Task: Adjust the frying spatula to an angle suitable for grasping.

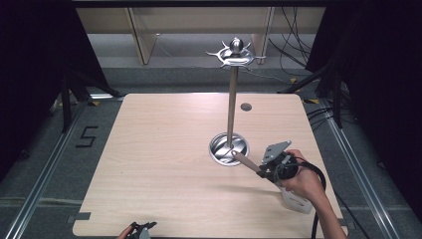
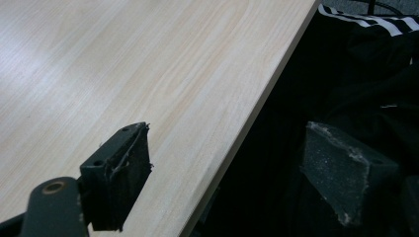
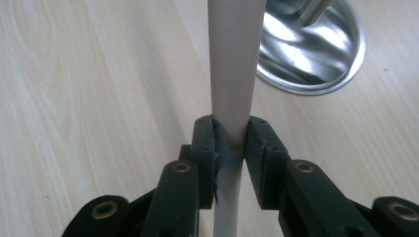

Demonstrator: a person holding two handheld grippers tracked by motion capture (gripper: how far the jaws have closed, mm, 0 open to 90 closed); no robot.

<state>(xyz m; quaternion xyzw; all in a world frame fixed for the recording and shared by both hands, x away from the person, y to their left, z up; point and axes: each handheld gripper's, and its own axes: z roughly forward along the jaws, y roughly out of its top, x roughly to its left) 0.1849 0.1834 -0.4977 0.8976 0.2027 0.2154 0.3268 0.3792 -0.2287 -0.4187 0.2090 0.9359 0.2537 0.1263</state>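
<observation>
I log: right hand-held gripper (image 3: pixel 230 143) clamped on a pale handle (image 3: pixel 233 64) reaching the steel stand's dish base (image 1: pixel 229 148) mid-bench (image 1: pixel 164 164); left hand-held gripper (image 2: pixel 225 173) wide apart, empty, at the near edge.

Light falls evenly from above on my desk (image 1: pixel 164 164); its far left corner glares pale, the steel base (image 3: pixel 316 49) flares, and surroundings stay dark and soft.
</observation>
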